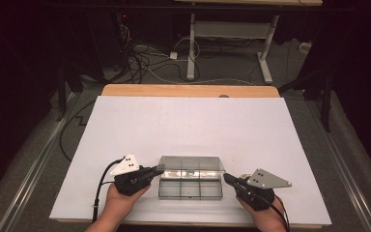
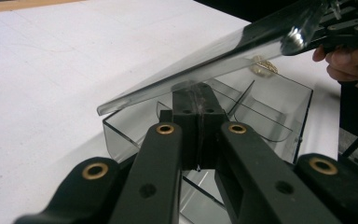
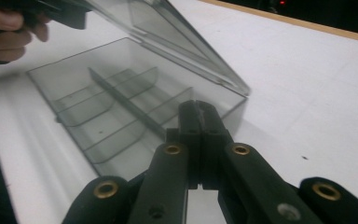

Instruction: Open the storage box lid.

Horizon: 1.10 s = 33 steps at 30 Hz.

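Note:
A smoky clear plastic box [image 1: 190,189] with several compartments sits near the front of the white table top [image 1: 188,125]. Its hinged lid [image 1: 191,165] is raised partway. My left gripper [image 1: 160,170] is shut, and its tips [image 2: 196,100] sit under the lid [image 2: 214,60] at the box's left end, above the box wall [image 2: 121,133]. My right gripper [image 1: 226,178] is shut with nothing in it. Its tips [image 3: 199,109] are by the right end of the box [image 3: 121,107], below the lid [image 3: 168,32]; I cannot tell whether they touch it.
A small gold-coloured shiny thing [image 2: 265,68] shows at the box's far end. The wooden table edge [image 1: 188,90] runs along the back. Beyond it are floor cables [image 1: 145,63] and another table's legs [image 1: 191,48]. The other hand [image 3: 9,32] holds the left gripper.

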Tool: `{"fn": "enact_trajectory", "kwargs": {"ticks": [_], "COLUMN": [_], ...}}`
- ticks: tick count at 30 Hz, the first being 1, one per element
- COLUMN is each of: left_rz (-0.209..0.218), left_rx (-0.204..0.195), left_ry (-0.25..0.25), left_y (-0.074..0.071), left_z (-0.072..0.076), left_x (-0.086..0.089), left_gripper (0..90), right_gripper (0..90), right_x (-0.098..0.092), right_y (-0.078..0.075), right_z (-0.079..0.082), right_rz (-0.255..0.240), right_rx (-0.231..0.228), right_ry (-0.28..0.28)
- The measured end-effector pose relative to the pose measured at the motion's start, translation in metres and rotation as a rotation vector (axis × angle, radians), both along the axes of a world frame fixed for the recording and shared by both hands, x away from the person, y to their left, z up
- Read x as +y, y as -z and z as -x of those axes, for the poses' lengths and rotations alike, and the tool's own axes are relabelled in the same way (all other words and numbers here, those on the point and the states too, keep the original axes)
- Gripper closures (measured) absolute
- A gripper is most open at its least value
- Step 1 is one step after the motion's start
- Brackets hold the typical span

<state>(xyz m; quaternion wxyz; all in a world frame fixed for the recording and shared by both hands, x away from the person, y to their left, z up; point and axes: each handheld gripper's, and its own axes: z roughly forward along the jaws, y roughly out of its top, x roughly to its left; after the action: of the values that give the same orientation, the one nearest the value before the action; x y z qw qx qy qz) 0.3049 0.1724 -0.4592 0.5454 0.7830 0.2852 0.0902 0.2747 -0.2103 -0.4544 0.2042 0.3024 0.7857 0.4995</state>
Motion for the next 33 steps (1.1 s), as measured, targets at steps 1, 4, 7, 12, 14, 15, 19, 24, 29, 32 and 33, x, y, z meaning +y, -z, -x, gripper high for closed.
{"fn": "enact_trajectory", "kwargs": {"ticks": [1, 4, 7, 12, 14, 15, 19, 24, 29, 32, 33], "left_rz": [-0.003, -0.009, -0.008, 0.0, 0.0, 0.001, 0.002, -0.014, -0.007, -0.001, -0.002], "left_rx": [-0.004, -0.009, -0.006, 0.003, 0.003, 0.002, 0.007, 0.005, 0.01, 0.013, 0.013], "left_ry": [-0.002, -0.006, -0.007, -0.009, -0.011, -0.011, -0.01, -0.015, -0.017, -0.019, -0.019], "left_y": [-0.001, -0.001, 0.0, 0.0, 0.0, 0.0, 0.001, 0.003, 0.003, 0.003, 0.003], "left_z": [0.0, -0.002, -0.004, -0.008, -0.009, -0.009, -0.011, -0.014, -0.015, -0.017, -0.018], "left_x": [0.0, 0.0, 0.0, -0.001, -0.001, -0.001, -0.002, -0.003, -0.003, -0.003, -0.004], "left_gripper": [88.0, 88.0, 88.0, 88.0, 88.0, 88.0, 88.0, 88.0, 88.0, 88.0, 88.0], "right_gripper": [90.0, 90.0, 90.0, 90.0, 90.0, 90.0, 90.0, 90.0, 90.0, 90.0, 90.0], "right_x": [-0.003, -0.007, -0.012, -0.016, -0.017, -0.017, -0.014, -0.009, 0.0, 0.005, 0.006], "right_y": [0.002, 0.005, 0.009, 0.013, 0.014, 0.014, 0.013, 0.009, 0.006, 0.006, 0.006], "right_z": [-0.003, -0.006, -0.012, -0.022, -0.026, -0.028, -0.036, -0.047, -0.064, -0.071, -0.073], "right_rz": [0.005, 0.015, 0.014, 0.011, 0.007, 0.006, 0.002, -0.027, -0.03, -0.031, -0.032], "right_rx": [-0.001, -0.001, 0.008, 0.023, 0.027, 0.027, 0.02, 0.018, 0.021, 0.02, 0.018], "right_ry": [0.024, 0.046, 0.076, 0.105, 0.112, 0.115, 0.12, 0.155, 0.173, 0.175, 0.176]}}
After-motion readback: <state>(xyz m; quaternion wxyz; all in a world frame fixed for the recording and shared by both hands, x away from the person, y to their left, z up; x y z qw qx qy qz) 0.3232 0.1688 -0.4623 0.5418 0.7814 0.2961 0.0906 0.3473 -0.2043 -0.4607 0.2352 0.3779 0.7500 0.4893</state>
